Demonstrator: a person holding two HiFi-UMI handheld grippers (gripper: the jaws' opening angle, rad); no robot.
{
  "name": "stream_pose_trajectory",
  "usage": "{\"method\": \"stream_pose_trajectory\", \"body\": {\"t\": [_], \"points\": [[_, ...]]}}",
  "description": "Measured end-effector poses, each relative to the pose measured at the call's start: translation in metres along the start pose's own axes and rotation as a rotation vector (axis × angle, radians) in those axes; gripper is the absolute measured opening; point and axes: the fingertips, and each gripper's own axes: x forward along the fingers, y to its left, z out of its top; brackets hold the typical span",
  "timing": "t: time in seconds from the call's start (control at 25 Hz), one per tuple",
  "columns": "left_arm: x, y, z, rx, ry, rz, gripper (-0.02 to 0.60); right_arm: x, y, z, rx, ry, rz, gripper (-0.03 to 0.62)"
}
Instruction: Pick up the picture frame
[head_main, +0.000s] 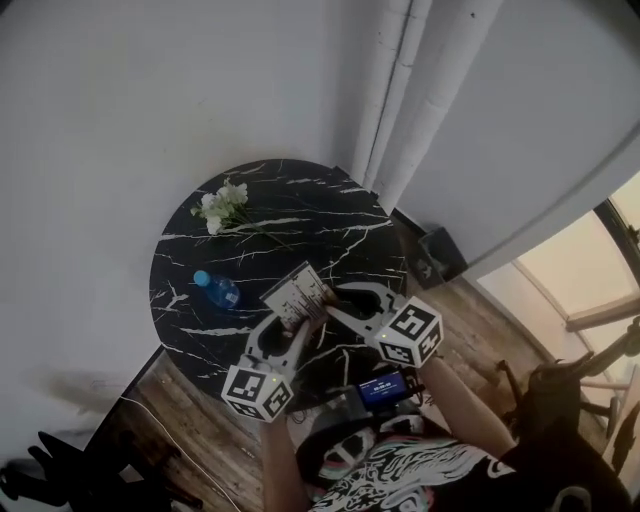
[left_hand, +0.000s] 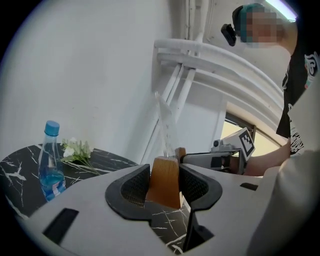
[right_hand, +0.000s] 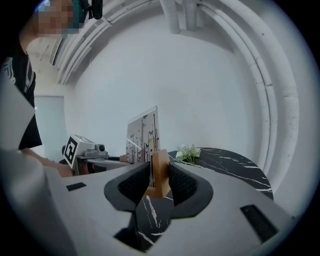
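Note:
The picture frame (head_main: 297, 293), a clear printed panel on two wooden feet, hangs above the round black marble table (head_main: 330, 215). My left gripper (head_main: 290, 325) is shut on one wooden foot (left_hand: 164, 182), and the clear panel (left_hand: 166, 130) rises edge-on above it. My right gripper (head_main: 335, 300) is shut on the other wooden foot (right_hand: 159, 172), with the printed panel (right_hand: 144, 135) standing upright behind it. Each gripper shows in the other's view: the right gripper (left_hand: 220, 157) and the left gripper (right_hand: 82, 150). The frame is clear of the tabletop.
A blue water bottle (head_main: 216, 290) stands left of the frame, and white flowers (head_main: 222, 207) lie at the table's far side. White pipes (head_main: 420, 90) run up the wall behind. A dark bin (head_main: 437, 255) sits on the wooden floor. A phone (head_main: 383, 387) glows at my waist.

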Motion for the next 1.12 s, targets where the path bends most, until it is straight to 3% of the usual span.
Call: {"method": "stream_pose_trajectory", "body": {"t": [0.28, 0.6, 0.88, 1.12], "points": [[-0.011, -0.035, 0.012, 0.076, -0.02, -0.047, 0.179, -0.037, 0.017, 0.005, 0.028, -0.075, -0.057, 0.12], [-0.023, -0.063, 0.031, 0.076, -0.09, -0.039, 0.179, -0.065, 0.033, 0.025, 0.003, -0.137, -0.04, 0.115], [-0.019, -0.098, 0.047, 0.184, -0.039, -0.034, 0.179, -0.098, 0.035, 0.035, 0.019, -0.18, -0.022, 0.112], [-0.019, -0.113, 0.04, 0.188, -0.031, -0.023, 0.181, -0.112, 0.036, 0.027, 0.032, -0.174, -0.012, 0.109]]}}
